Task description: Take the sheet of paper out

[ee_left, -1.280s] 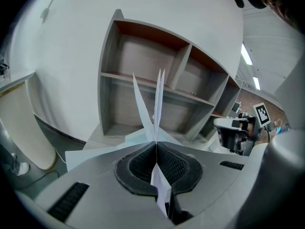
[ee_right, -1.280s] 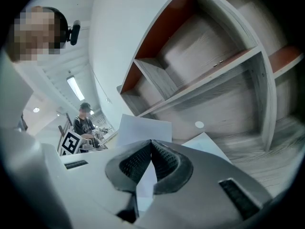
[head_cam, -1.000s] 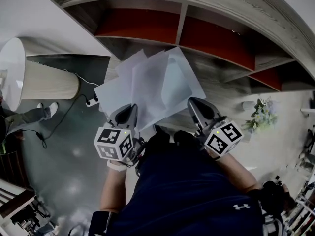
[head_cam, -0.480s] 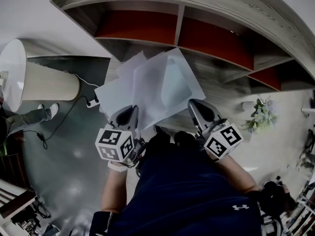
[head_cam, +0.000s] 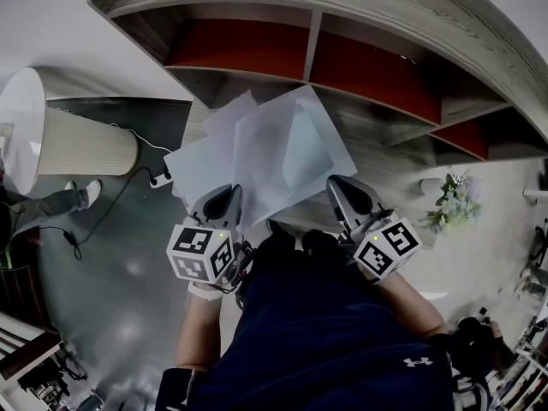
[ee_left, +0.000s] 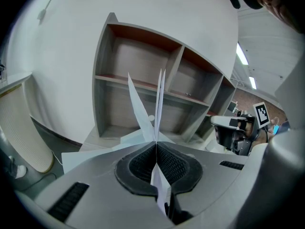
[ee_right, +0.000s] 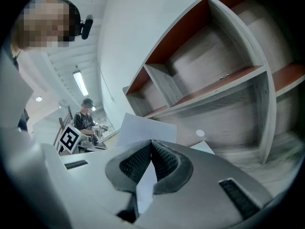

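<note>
Several overlapping white sheets of paper [head_cam: 274,157] are held up in front of the shelf unit [head_cam: 248,45]. My left gripper [head_cam: 224,199] is shut on the sheets' lower left edge. In the left gripper view the paper [ee_left: 159,99] stands edge-on, fanning up from between the closed pads of that gripper [ee_left: 156,144]. My right gripper [head_cam: 342,188] is shut on the lower right edge. In the right gripper view a white sheet [ee_right: 143,130] rises from the closed jaws of that gripper [ee_right: 151,142]. How the sheets are joined or nested I cannot tell.
The grey wooden shelf unit with red back panels stands just beyond the paper, its compartments bare. A pleated lampshade [head_cam: 60,139] sits at the left, with a cable and power strip [head_cam: 158,178] on the floor. Flowers [head_cam: 454,199] lie at the right. Another person [ee_right: 86,118] stands far behind.
</note>
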Motion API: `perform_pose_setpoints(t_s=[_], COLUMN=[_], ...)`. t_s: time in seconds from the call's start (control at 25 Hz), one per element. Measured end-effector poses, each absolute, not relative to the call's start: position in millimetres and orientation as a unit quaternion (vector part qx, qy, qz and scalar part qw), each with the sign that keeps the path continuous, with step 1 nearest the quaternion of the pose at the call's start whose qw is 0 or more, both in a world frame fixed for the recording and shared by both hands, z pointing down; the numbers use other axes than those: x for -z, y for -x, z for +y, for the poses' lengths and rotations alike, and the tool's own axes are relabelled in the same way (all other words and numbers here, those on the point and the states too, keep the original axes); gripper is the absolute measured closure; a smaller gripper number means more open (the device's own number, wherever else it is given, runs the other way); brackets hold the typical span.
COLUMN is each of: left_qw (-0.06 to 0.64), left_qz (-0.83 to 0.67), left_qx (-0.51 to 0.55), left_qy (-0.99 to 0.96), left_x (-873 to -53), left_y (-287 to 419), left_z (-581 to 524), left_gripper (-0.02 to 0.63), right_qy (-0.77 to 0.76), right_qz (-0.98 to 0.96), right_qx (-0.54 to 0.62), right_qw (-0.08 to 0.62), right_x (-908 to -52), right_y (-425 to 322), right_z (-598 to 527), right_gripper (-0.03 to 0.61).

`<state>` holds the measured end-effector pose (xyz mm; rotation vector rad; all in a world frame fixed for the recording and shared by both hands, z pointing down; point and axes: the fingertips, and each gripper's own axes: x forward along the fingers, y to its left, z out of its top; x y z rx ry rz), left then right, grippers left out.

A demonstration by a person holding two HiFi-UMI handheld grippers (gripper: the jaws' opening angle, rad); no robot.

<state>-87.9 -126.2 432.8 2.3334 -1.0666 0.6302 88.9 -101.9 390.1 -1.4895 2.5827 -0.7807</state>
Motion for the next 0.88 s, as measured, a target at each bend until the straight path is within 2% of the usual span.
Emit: perform_pose_setpoints(t_s=[0.88], left_qw=[0.245], left_qz=[-0.391], left_qx=[-0.238], left_qy=[-0.854], left_x=[-434.5], left_y=[88.6], left_z=[-129.5], left_gripper=[0.598], right_qy=[0.482], right_qz=[0.836], right_qx=[0.262], right_qw=[0.029], right_x=[-394.8], right_y=[-88.5], right_z=[-105.4], right_gripper=[0.565])
